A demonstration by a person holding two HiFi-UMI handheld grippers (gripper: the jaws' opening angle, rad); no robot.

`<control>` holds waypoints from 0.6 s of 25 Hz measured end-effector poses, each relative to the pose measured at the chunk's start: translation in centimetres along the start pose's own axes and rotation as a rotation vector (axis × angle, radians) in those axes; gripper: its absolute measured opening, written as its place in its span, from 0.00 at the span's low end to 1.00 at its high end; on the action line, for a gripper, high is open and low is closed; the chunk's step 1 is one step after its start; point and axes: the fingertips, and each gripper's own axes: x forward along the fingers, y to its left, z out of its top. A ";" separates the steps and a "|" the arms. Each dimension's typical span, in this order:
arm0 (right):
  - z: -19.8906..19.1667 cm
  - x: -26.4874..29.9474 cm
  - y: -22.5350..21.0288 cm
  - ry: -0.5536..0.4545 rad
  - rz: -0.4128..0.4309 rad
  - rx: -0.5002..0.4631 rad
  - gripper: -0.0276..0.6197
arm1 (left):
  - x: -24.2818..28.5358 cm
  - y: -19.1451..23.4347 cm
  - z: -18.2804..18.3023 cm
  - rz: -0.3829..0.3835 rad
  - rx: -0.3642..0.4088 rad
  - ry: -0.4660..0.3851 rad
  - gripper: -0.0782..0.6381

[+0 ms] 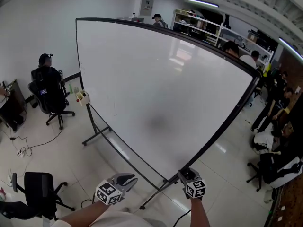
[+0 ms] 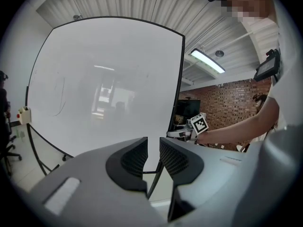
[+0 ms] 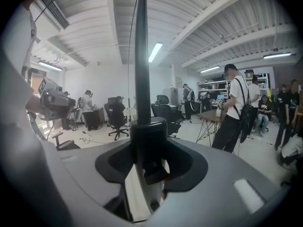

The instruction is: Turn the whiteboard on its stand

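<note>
Now, R hand-held gripper (image 3: 149, 148) clamps whiteboard (image 1: 161, 89) edge — L hand-held gripper (image 2: 153, 151) ajar, stand (image 1: 97, 132) half-hidden.

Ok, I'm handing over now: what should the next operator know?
Left gripper: jaws a narrow gap apart, empty, held near the lower edge of the whiteboard.
Right gripper: clamped on the black knob at the board's side frame.
The board sits on its stand, face toward us.
Done: grip on the knob.
To do: turn the board, probably steadying it with the left gripper.
</note>
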 end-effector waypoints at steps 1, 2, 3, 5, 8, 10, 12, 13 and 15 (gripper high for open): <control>0.1 0.0 -0.1 -0.003 -0.002 -0.003 0.33 | 0.2 0.1 -0.1 -0.009 0.005 0.004 0.24; 0.1 0.0 -0.2 -0.006 -0.002 -0.006 0.33 | 0.4 0.2 -0.2 -0.017 0.010 0.010 0.24; 0.2 0.0 -0.4 -0.011 -0.002 -0.007 0.33 | 0.8 0.2 -0.5 -0.024 0.016 0.019 0.25; 0.1 -0.3 -1.0 -0.022 0.000 -0.004 0.33 | 1.7 -0.2 -0.8 -0.030 0.025 0.036 0.24; -0.2 -0.9 -1.6 -0.028 0.003 0.010 0.33 | 3.0 -1.2 -0.4 -0.017 0.041 0.050 0.24; -0.3 -1.1 -2.0 -0.022 0.006 0.007 0.33 | 3.7 -1.8 0.4 0.001 0.040 0.042 0.24; -0.8 -1.5 -2.2 -0.013 0.011 0.007 0.33 | 4.1 -3.0 0.8 0.011 0.028 0.031 0.25; -1.0 -1.9 -2.4 -0.012 0.013 0.008 0.33 | 4.3 -3.7 0.8 0.011 0.024 0.028 0.25; -1.0 -2.3 -2.9 -0.016 0.018 0.002 0.33 | 4.9 -4.8 0.6 0.013 0.025 0.033 0.25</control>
